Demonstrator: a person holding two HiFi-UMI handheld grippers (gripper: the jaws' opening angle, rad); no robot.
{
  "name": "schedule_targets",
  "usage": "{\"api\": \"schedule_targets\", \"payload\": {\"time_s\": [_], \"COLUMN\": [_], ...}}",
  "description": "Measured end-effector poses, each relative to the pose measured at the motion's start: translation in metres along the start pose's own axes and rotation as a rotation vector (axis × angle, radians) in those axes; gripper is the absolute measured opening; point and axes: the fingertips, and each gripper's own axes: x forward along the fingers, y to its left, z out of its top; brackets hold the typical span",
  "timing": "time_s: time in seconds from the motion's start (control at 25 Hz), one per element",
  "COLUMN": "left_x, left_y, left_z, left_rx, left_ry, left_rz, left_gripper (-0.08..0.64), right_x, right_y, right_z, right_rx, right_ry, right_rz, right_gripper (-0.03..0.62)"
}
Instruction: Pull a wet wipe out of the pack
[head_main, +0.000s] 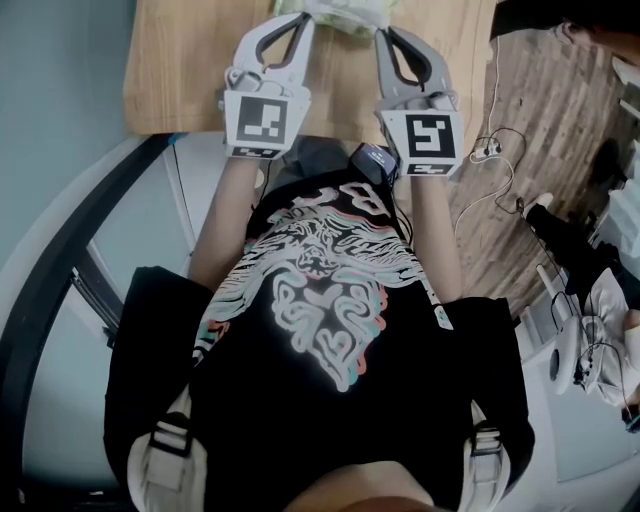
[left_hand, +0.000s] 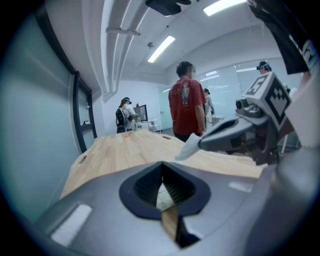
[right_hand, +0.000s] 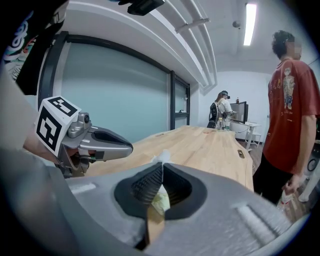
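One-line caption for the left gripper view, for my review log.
Left gripper shut on white material; right gripper beside it pinches a white corner over the wooden table; people stand behind.

Wet wipe pack (head_main: 342, 14), pale greenish-white and soft, over the wooden table (head_main: 180, 70); its 2 ends pinched between fingers (head_main: 290, 45).
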Motion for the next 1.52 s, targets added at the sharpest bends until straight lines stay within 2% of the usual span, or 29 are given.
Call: {"api": "schedule_targets", "payload": {"time_s": [0.64, 1.12, 1.52], "left_x": [-0.043, -0.073, -0.103], "left_y": [-0.017, -0.024, -0.024], "left_z": [0.045, 0.056, 0.064], "left_rx": [0.073, 0.091, 0.104], "left_ry": [-0.051, -0.066, -0.088], "left_rz": [0.035, 0.073, 0.116], "left_gripper": [-0.011, -0.012, -0.012], "right_x": [-0.066, -0.104, -0.137], "right_y": [-0.005, 0.012, 0.010], "right_z": [0.027, 0.038, 0.051], "right_rx": [0.023, 0.049, 0.045], "right_ry": [-0.085, -0.139, -0.207], "right_rz": [-0.089, -0.134, -0.195], "right_gripper": [0.003, 0.003, 0.003]}}
